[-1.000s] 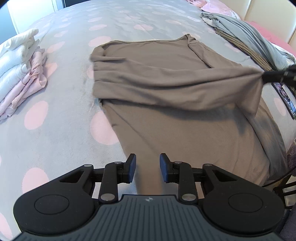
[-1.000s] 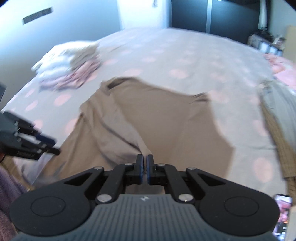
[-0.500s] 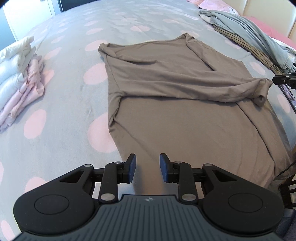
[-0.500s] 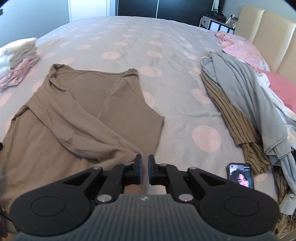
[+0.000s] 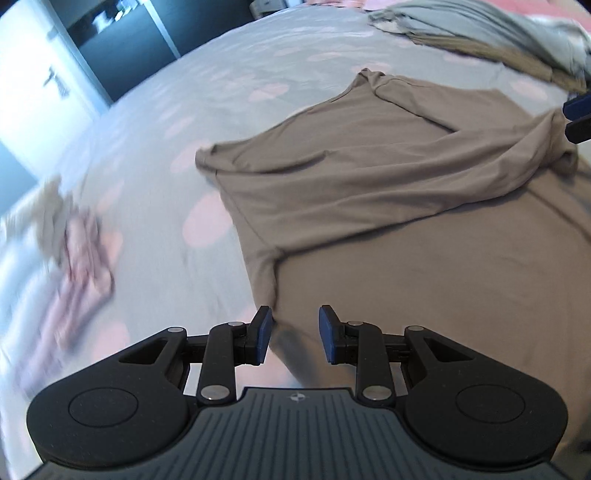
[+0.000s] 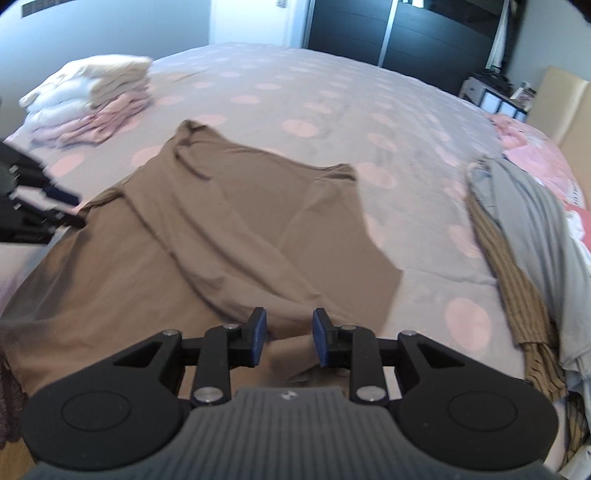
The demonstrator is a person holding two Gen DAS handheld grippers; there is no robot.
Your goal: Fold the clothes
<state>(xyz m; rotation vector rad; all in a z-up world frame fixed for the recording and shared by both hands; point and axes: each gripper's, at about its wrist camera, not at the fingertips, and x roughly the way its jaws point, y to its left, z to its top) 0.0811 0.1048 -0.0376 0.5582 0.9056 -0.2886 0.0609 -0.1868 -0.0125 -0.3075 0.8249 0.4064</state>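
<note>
Bed (image 6: pixel 332 92) w/ grey cover, pink dots, is filling the room. Dark wardrobe doors (image 6: pixel 424 33) are standing behind it, pale blue wall (image 6: pixel 110 26) at left, beige padded headboard (image 6: pixel 554 107) at right. Daylight is coming in.

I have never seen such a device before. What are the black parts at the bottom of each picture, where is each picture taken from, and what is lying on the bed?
The black parts are hand-held tongs; a person carries one pair in each hand, and no robot is present. Each pair has a camera that looks forward along its two fingers, so one picture comes from the left tongs and one from the right tongs. A brown long-sleeved shirt lies spread on the bedspread, grey with pink dots, with one sleeve folded across it. A stack of folded clothes lies to the left, a heap of unfolded clothes to the right. Both tongs are open and hold nothing; the right jaws have just been opening above the sleeve end.
</note>
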